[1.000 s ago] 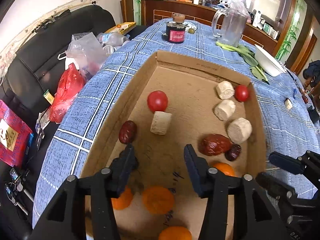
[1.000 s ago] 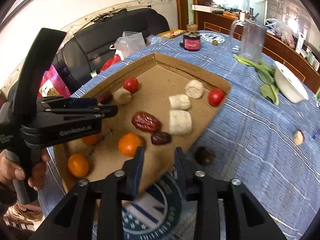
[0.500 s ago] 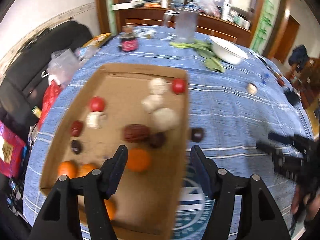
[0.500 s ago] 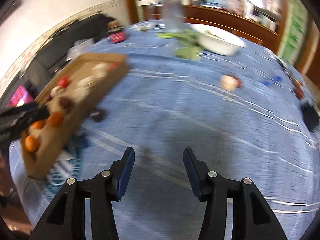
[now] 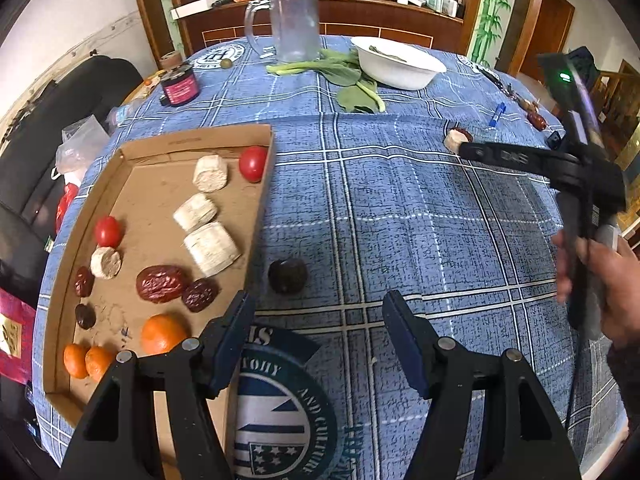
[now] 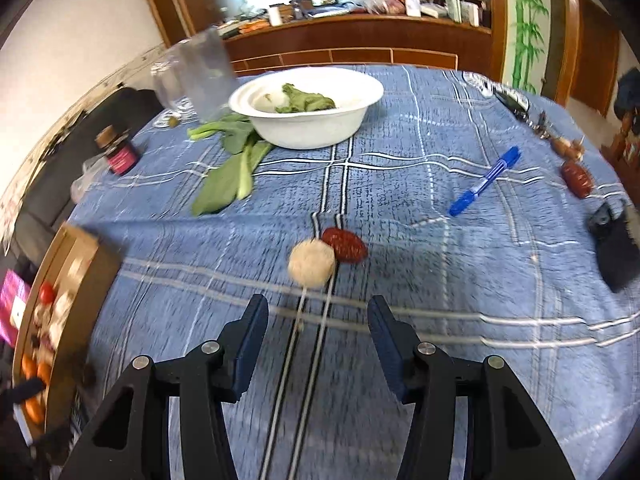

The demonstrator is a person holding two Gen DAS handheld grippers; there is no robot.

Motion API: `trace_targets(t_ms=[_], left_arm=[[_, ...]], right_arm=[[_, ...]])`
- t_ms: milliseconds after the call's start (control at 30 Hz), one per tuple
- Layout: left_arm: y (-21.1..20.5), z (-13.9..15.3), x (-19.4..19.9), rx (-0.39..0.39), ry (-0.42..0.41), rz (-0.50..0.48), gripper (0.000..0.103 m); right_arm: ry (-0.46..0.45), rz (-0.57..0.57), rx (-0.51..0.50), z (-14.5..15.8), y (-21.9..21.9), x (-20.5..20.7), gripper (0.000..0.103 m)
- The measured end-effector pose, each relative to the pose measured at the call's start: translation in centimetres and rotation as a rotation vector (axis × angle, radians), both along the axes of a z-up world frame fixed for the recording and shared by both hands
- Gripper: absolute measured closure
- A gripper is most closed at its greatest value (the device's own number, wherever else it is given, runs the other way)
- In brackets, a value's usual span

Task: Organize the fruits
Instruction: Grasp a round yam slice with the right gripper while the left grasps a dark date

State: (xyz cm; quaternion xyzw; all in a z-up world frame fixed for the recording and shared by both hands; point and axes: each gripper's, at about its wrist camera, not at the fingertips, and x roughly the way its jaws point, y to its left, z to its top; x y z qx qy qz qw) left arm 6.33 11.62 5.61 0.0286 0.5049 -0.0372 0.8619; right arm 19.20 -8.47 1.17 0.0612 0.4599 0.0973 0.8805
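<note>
A cardboard tray on the left holds red tomatoes, pale round pieces, dark red dates and small oranges. A dark round fruit lies on the blue cloth just right of the tray. My left gripper is open and empty, a little in front of it. My right gripper is open and empty, just short of a pale round piece touching a red date. Another red date lies far right. The tray shows blurred at the left.
A white bowl with greens, loose green leaves, a glass jug and a dark jar stand at the back. A blue pen and a black object lie right. A black sofa is left.
My left gripper has swung right, from over the tray to over the cloth beside it. My right gripper has swung right across the table to the pale piece and date.
</note>
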Motion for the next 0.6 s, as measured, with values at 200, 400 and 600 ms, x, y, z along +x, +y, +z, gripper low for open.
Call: trace_targets(t_ms=[200,400,600], left_arm=[[-0.9,-0.5,1.9,0.009,0.012,-0.02,0.037],[-5.4,-0.7,5.9,0.035,0.0,-0.096,0.037],[-12.5,-1.2,11.2,-0.044,-0.008,-0.177,0.037]], right_arm=[[-0.009,-0.036,-0.004,-0.8,0.8,1.8,0.059],[-0.032,-0.023,0.012,-0.1,-1.4,0.1,0.075],[-0.069,-0.047,0.023,1.4,-7.0,-4.3,0.074]])
